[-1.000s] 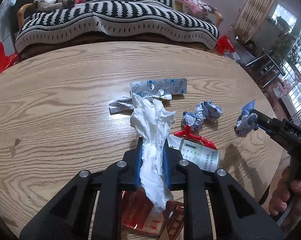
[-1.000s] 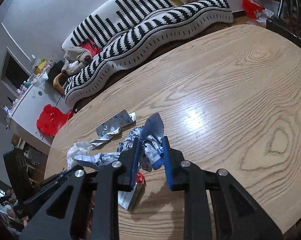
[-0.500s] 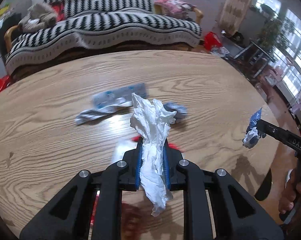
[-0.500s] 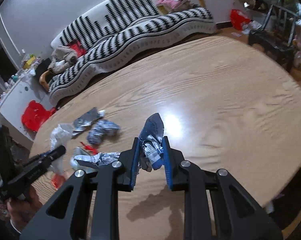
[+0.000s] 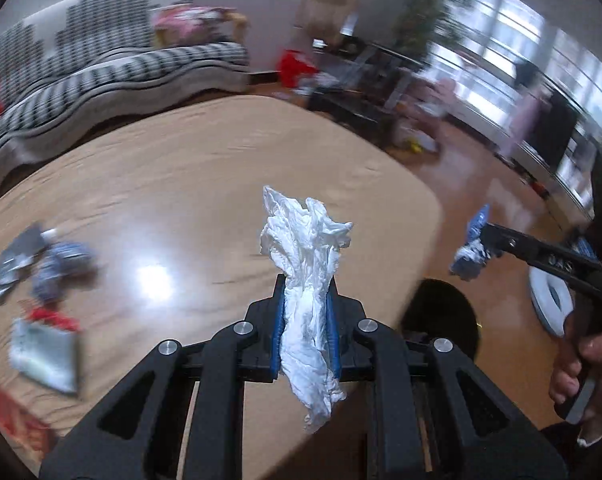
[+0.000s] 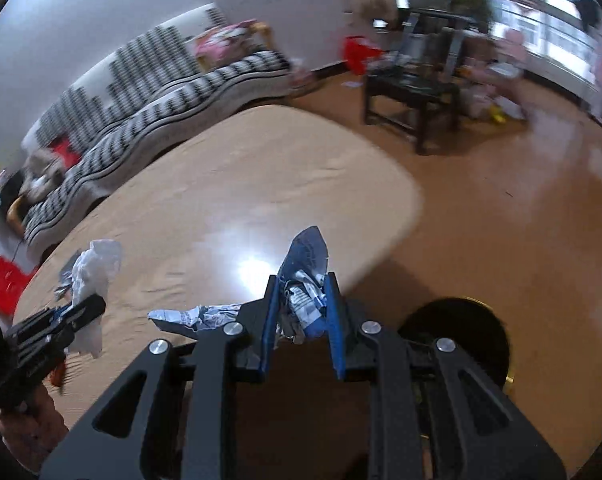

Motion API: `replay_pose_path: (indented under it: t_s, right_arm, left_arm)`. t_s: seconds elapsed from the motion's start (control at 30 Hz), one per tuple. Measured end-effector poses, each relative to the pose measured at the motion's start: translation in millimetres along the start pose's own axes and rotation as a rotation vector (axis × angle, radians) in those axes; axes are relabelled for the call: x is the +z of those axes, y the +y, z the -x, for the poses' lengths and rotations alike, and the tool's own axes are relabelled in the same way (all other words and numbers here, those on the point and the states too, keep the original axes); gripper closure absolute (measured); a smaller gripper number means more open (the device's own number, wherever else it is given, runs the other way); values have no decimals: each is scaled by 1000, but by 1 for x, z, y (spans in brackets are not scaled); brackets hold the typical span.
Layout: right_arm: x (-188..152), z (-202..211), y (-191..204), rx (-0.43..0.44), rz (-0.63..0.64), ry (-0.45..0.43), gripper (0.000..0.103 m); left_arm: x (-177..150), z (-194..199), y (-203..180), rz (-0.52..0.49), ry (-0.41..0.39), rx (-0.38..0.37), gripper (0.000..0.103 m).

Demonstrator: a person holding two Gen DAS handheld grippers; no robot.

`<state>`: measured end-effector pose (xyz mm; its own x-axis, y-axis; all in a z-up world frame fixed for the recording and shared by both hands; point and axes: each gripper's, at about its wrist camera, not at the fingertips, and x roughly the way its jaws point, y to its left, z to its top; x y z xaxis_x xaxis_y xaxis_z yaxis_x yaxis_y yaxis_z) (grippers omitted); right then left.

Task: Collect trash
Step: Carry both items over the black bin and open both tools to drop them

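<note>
Pinching soft, light crumpled white tissue (image 5: 307, 280) mid-length in closed left gripper (image 5: 305, 312); right gripper (image 6: 303, 312) clamping crinkly blue-white wrapper (image 6: 305, 276).

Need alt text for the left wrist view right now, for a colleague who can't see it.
The left gripper is shut on a crumpled white tissue above the wooden table. At right, the right gripper carries a blue wrapper beyond the table edge; blurred trash lies at left.
</note>
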<state>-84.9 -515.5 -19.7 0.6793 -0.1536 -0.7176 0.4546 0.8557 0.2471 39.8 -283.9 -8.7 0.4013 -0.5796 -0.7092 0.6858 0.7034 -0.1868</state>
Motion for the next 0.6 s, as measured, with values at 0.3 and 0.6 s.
replay_pose_path:
  t_s: [0.3,0.6]
  right_arm:
    - [-28,20,-128,-196,-219,31,80]
    - [-35,7,-179,-255,-325,84,80]
  left_arm:
    - [-13,-57,-108,-129,73,-241,86]
    - [-31,-118,-158,-162,187,-304,86]
